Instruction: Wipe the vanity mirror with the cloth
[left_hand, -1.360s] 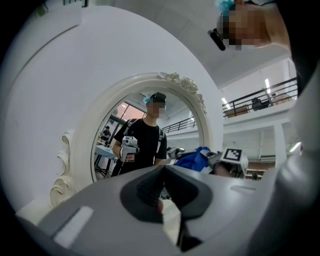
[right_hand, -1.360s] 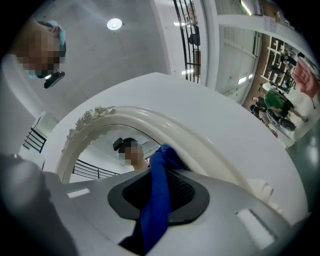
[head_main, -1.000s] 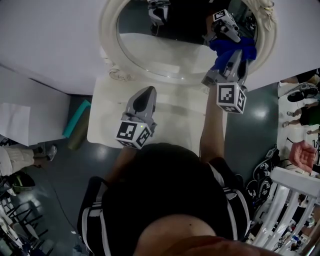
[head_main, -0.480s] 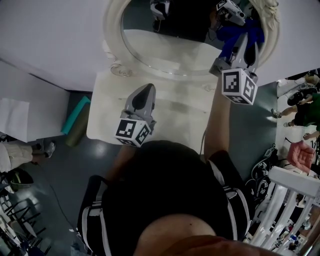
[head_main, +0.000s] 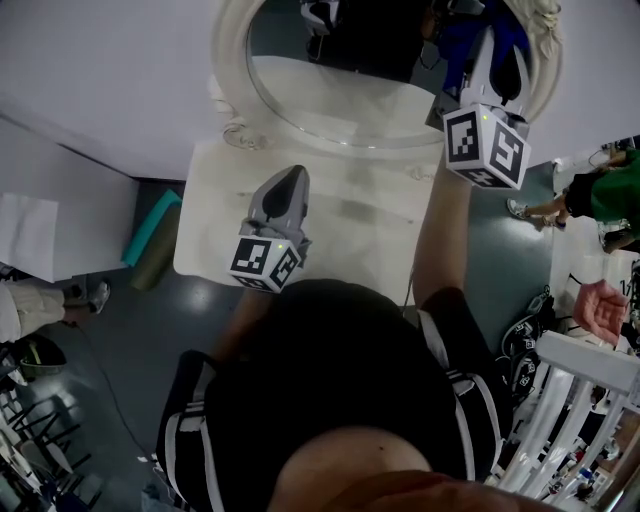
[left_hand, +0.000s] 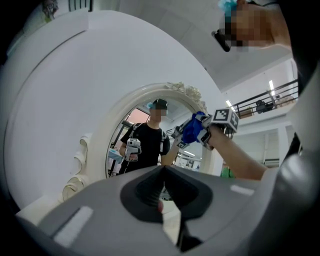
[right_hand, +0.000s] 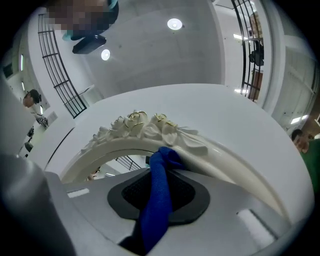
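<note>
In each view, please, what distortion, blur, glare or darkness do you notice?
Head view: dim, the person's head a dark mass at the bottom. Left gripper view: strong fisheye bending, black corners, the left gripper soft near the lens. Right gripper view: same bending; a ceiling lamp burns out white, the blue cloth looks fairly sharp.

We identify the vanity mirror (head_main: 320, 95) as an oval glass in a white ornate frame crowned with moulded roses. It stands upright at the rear edge of the white tabletop (head_main: 350, 230). The cloth (right_hand: 154, 212) is deep blue and gathered into a narrow bunched strip, clamped in the right gripper (right_hand: 160, 170). Its tip lies against the inner edge of the upper frame, just below the roses.
</note>
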